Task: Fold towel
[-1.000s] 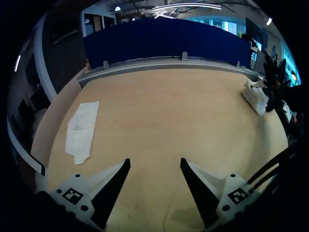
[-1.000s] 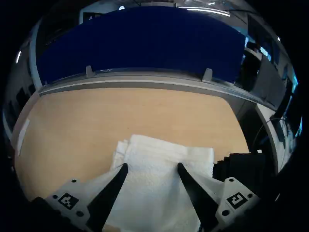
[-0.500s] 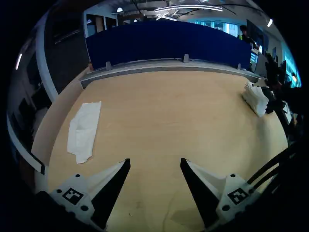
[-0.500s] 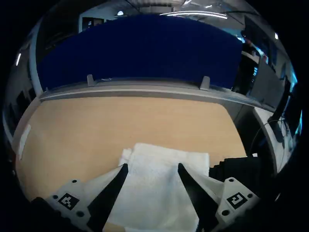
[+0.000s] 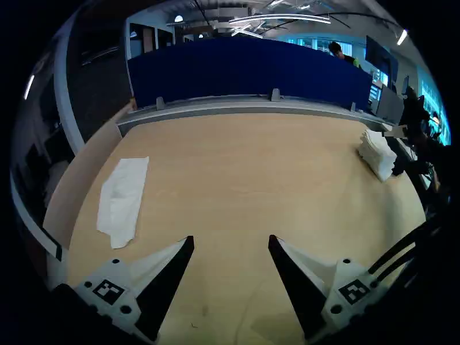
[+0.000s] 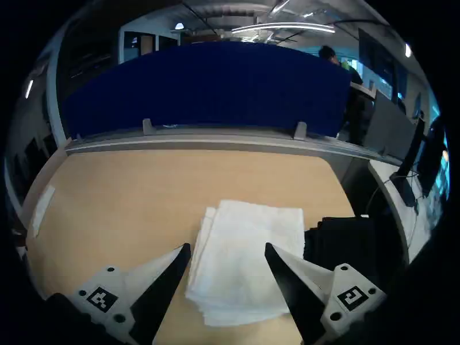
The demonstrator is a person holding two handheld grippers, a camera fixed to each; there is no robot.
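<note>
Over on the table's (image 5: 253,172) left side the loose towel (image 5: 122,201) lies flat, well apart from your left gripper (image 5: 230,237), jaws wide and empty. Your right gripper (image 6: 226,245) hovers wide over the folded stack (image 6: 247,261). Towel looks soft and floppy, so pinch a corner.

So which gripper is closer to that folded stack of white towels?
Right. The right gripper hangs open right at the towel stack; the left gripper is far across the wooden table.

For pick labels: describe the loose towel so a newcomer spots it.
Find the wooden table before the blue partition. Near its left edge, in the left gripper view, lies one white towel, a long rumpled strip. Its neighbour, far right, is a neat folded stack.
</note>
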